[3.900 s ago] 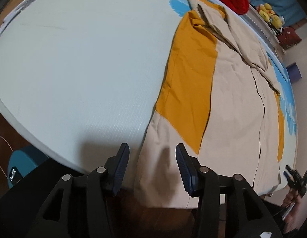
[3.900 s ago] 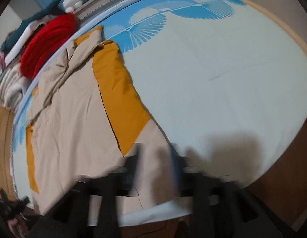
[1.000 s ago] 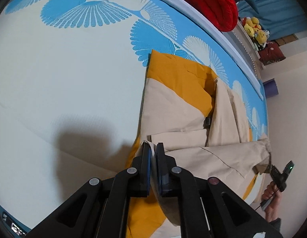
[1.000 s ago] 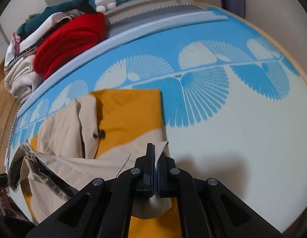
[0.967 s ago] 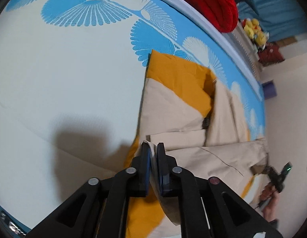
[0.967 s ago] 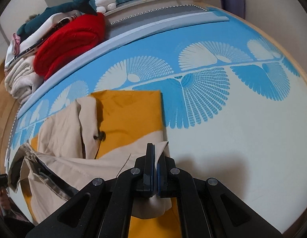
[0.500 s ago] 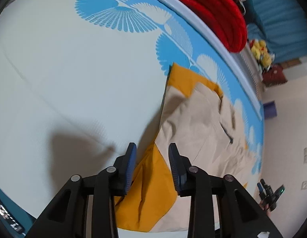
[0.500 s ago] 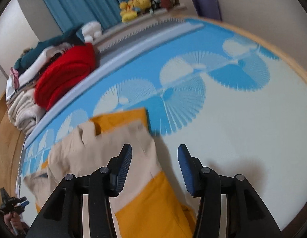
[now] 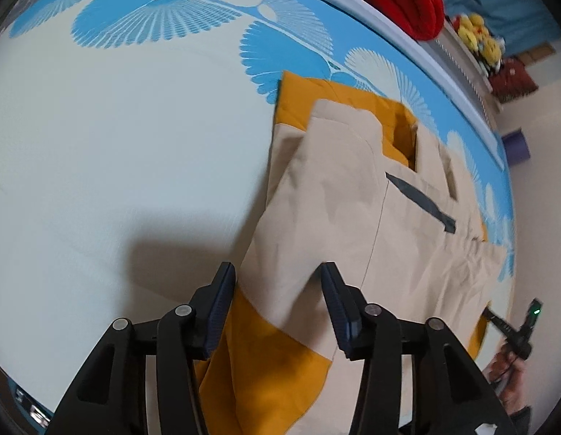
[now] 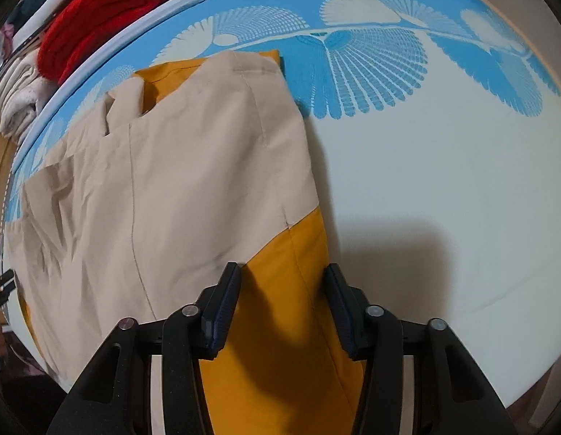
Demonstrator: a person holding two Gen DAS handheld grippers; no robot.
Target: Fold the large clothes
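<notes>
A beige and mustard-yellow garment [image 9: 345, 217] lies folded on the bed mat, its beige half laid over the yellow part. My left gripper [image 9: 276, 301] hovers over the garment's near left edge. Its jaws are opening and the pads press on nothing. My right gripper [image 10: 282, 308] hangs above the yellow panel [image 10: 280, 326] at the garment's [image 10: 178, 166] near right edge. Its jaws are closing but still stand well apart, with the cloth below them untouched. A hand holds the right gripper [image 9: 516, 326] at the far right of the left wrist view.
The mat [image 9: 117, 127] is pale with blue fan prints [image 10: 360, 69] along its far side. A red folded blanket [image 10: 99, 7] and pale stacked cloth [image 10: 15, 98] sit beyond the mat's far rim. Yellow plush toys [image 9: 479, 36] stand on a ledge.
Both grippers were shut on the garment's beige hem. They let it go with the hem folded over the far part, and now both stand open nearer the front end.
</notes>
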